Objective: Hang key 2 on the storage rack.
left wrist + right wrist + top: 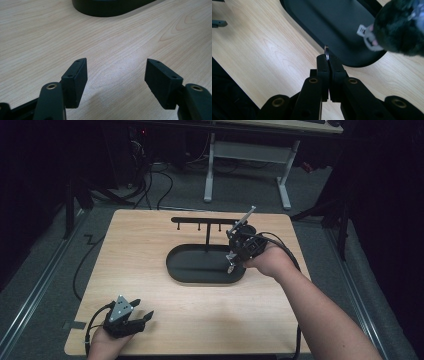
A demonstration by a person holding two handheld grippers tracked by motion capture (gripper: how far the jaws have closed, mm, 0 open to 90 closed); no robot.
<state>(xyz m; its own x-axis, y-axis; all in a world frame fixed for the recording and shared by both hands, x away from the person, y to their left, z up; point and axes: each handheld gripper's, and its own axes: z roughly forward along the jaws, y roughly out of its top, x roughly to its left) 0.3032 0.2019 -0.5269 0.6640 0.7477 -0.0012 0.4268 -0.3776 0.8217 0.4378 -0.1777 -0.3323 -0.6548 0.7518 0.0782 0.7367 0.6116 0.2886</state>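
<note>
While the right gripper (231, 263) is hanging over the near right end of the black oval tray (186, 270), its jaws are pressing tight together on a thin metal ring (326, 52), whose rim is sticking up just past the tips in the right gripper view. Beyond those tips, a dark furry toy (400, 27) with a pale snout and a small white tag is dangling over the tray (whether it is hanging from the ring is hard to tell). Behind the gripper, a black rack (206, 221) with short pegs is standing up from the tray's far edge.

Well apart from all this, the left gripper (144, 311) is lying low on the wooden table (140, 240) near the person's edge, with the grey plate on top. Its jaws are standing wide apart with nothing between them, only bare wood below, and the tray's rim is showing farther ahead of them.
</note>
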